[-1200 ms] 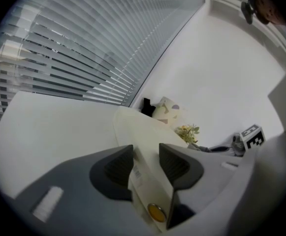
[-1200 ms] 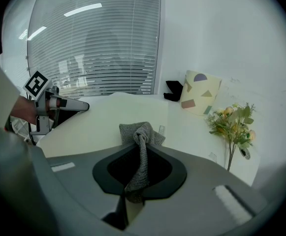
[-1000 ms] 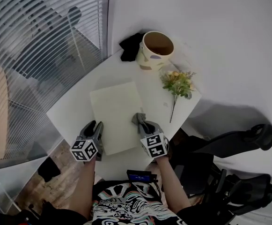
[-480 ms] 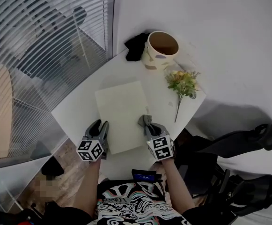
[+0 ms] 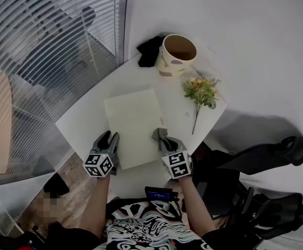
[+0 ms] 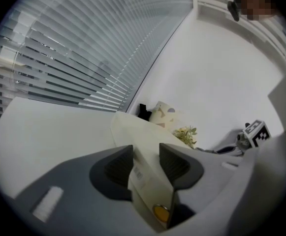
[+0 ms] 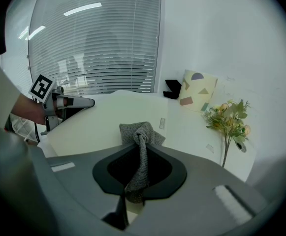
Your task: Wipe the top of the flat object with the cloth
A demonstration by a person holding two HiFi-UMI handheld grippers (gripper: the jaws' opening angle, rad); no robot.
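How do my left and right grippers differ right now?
The left gripper clamps the near edge of the flat object; the right gripper pinches the grey cloth. The left sits at its near-left corner, the right near its right edge. Both are shut.

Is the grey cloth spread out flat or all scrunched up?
Scrunched up. The cloth is pinched between the jaws of the right gripper, twisted into a crumpled bunch.

Counted on one white tabletop (image 5: 83, 121): one pale flat object (image 5: 135, 121), one grey cloth (image 7: 140, 132), one patterned pot (image 5: 176, 56), one flower sprig (image 5: 200, 91), one black bundle (image 5: 150, 51) beside the pot, plus two grippers, left hand-held gripper (image 5: 108, 139) and right hand-held gripper (image 5: 161, 139).
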